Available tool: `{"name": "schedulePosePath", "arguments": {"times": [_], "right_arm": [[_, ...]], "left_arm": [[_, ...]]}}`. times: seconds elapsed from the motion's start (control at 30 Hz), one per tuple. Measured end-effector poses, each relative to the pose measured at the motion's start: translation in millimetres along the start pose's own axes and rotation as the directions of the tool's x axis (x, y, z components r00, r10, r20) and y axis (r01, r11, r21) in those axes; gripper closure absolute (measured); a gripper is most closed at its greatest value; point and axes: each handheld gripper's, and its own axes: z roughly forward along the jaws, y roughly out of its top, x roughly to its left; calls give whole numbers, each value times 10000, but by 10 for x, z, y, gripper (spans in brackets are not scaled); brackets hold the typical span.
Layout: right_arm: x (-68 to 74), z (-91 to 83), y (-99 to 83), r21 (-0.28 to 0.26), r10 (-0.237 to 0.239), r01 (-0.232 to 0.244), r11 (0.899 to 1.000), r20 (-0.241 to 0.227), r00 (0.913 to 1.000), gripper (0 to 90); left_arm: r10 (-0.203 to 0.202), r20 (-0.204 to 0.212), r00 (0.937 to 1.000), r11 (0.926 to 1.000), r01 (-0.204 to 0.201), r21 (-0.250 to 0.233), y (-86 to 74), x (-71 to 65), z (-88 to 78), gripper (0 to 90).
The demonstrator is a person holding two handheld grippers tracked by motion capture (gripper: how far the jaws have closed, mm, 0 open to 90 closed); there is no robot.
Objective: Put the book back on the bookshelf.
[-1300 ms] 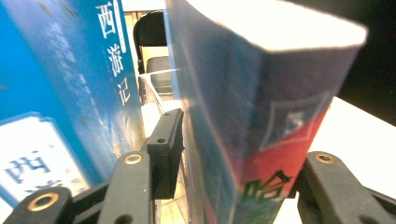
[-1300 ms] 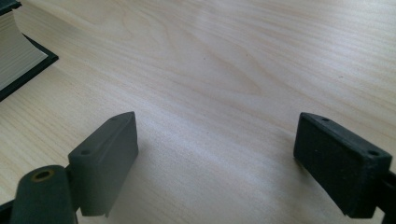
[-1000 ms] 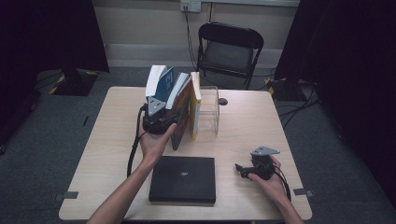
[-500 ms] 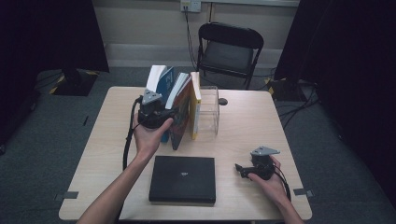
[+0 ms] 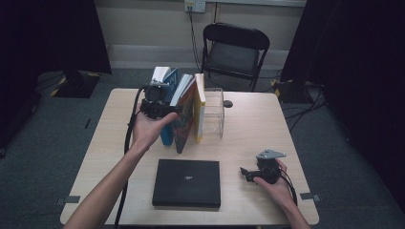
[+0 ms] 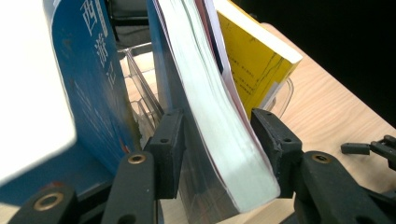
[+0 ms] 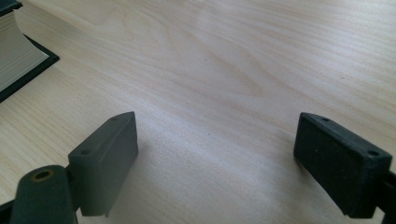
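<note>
**Left gripper at the leaning book in the clear stand**

While the right gripper (image 5: pixel 246 172) lies low on the table (image 5: pixel 267 119) near its front right corner, held in the person's right hand (image 5: pixel 279 188), the left gripper (image 5: pixel 165 109) is raised at the row of books standing in the clear acrylic stand (image 5: pixel 215 112) toward the far middle of the table. In the left gripper view its two black jaws stand on either side of the lower corner of a leaning book (image 6: pixel 205 116) with pale page edges and a glossy cover; the left jaw lies against the cover, the right jaw just beside the far cover, and whether both pads actually press cannot be told from that view. The jaws have just been opening slightly, with this book between them. The book tilts to the left, its top toward the blue book (image 6: pixel 93 79) with white lettering, which stands beside it on the left. On its other side a yellow book (image 6: pixel 252 60) stands against the stand's transparent wall.

In the right gripper view the right gripper's jaws are wide apart, with bare wood between them. A black book (image 5: pixel 187 182) lies flat near the table's front edge, between the two forearms. A folding chair (image 5: pixel 234 52) stands beyond the table.
</note>
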Motion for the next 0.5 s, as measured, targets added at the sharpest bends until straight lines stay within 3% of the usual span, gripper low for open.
{"name": "schedulePosePath", "arguments": {"times": [0.1, 0.17, 0.2, 0.3, 0.5], "right_arm": [[0, 0, 0, -1, 2, -2, 10000, 0, 10000, 135], [0, 0, 0, 4, 3, -3, 10000, 0, 10000, 135], [0, 0, 0, 0, 7, -7, 10000, -2, 10000, 135], [-1, 3, 2, -8, -35, 35, 10000, -22, 10000, 135], [-1, 3, 2, -13, -41, 41, 10000, -22, 10000, 135]], "left_arm": [[-3, -105, 9999, 9996, 6, 294, 101, 8, 8, 563], [239, -206, 9995, 9984, -228, 514, 160, -3, 0, 563], [119, -180, 9998, 9985, -109, 531, 187, -15, 6, 564], [93, -49, 9999, 9928, -87, 1196, 288, 13, 38, 564], [-197, -179, 9996, 9807, 228, 1940, 419, 56, 128, 566]]}}
